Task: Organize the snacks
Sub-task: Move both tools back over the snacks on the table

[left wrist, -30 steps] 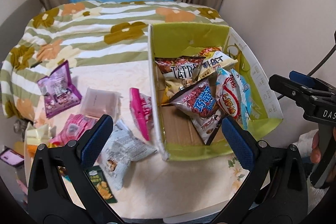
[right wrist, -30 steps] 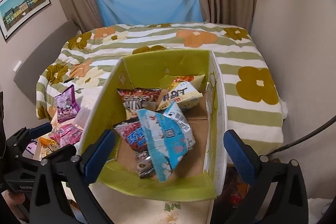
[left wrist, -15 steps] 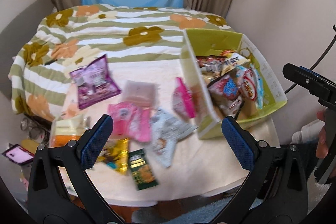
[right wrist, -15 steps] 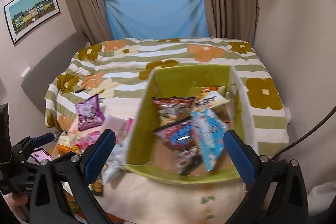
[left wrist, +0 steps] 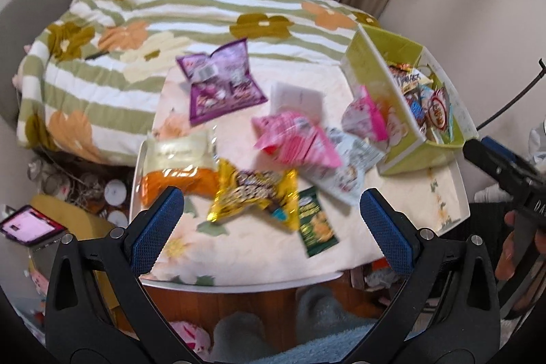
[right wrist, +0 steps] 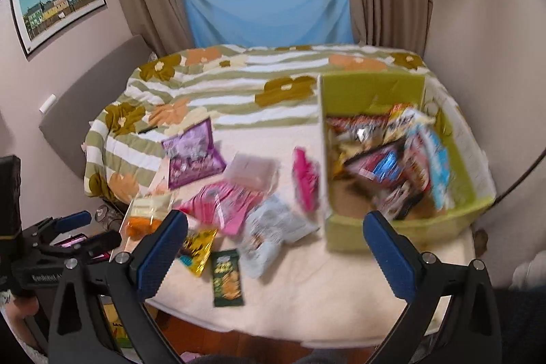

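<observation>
A green cardboard box (left wrist: 378, 70) (right wrist: 372, 91) holding several snack packets stands at the right of the white table (left wrist: 402, 203). Loose packets lie left of it: a purple bag (left wrist: 221, 84), a pink bag (left wrist: 293, 139), a yellow bag (left wrist: 252, 190), an orange-and-cream bag (left wrist: 177, 166), a dark green packet (left wrist: 315, 224) and a pink-and-white packet (left wrist: 365, 115) leaning on the box. My left gripper (left wrist: 271, 227) is open and empty above the table's near edge, over the yellow bag. My right gripper (right wrist: 274, 248) is open and empty near the front edge, in front of the box.
A flower-patterned bedspread (left wrist: 119, 33) lies behind the table. A phone (left wrist: 30, 224) with a lit screen sits low at the left. A blue-covered window (right wrist: 266, 5) and curtains are at the back, and a wall is close on the right.
Both grippers have pulled back and swung left, away from the box. The loose packets on the table have come into the middle of both views. Both stay open.
</observation>
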A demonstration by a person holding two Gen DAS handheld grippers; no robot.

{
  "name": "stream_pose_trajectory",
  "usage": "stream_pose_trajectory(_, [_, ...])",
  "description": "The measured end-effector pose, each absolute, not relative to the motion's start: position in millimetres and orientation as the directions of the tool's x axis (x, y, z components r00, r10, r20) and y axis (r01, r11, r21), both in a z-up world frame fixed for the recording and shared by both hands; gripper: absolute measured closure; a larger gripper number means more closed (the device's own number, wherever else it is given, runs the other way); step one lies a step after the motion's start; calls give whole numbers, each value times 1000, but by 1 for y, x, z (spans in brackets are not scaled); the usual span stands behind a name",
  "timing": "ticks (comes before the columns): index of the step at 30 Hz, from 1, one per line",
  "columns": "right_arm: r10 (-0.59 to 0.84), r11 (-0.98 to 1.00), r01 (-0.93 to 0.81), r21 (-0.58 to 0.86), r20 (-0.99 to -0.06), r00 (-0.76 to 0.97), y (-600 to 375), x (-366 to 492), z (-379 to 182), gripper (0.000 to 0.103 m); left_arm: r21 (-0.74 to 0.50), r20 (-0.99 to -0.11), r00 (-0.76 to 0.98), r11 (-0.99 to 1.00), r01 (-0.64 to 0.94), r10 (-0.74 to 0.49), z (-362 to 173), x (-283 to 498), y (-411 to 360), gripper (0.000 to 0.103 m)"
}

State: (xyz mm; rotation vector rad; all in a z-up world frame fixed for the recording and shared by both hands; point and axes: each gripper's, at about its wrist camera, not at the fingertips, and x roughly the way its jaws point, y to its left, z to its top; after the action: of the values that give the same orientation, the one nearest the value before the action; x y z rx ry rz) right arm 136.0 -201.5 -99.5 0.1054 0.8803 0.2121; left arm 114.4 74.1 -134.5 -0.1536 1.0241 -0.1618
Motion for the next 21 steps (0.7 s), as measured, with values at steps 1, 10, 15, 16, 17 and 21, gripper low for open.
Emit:
stream_pose_trajectory(1, [219, 976, -130, 176, -763, 609, -193, 132, -106, 0, -210, -839, 499, 975, 66, -215, -140, 115, 80, 1])
stream_pose_trajectory(10, [219, 975, -96, 199, -827, 518, -149, 108, -162, 0, -370, -860, 373, 929, 13, -348, -212, 128, 121, 1])
stream_pose_trajectory(15, [215, 976, -117, 181, -858, 467, -133, 109, -199, 0, -435, -850, 341, 900, -24, -402, -242, 141, 120, 1])
stream_pose_trajectory(16, [219, 976, -122, 183, -860, 461, -131, 110, -205, 0, -453, -844, 337, 891, -35, -417, -248, 144, 119, 1])
stream_pose_trajectory(17, [222, 975, -130, 183, -865, 449, -129, 112, -212, 0, -465, -840, 335, 884, -40, -427, -252, 147, 117, 1])
stream_pose_trajectory(21, [230, 971, -154, 181, -877, 422, -120, 118, -234, 0, -487, -841, 309, 871, -70, -445, -272, 162, 107, 1])
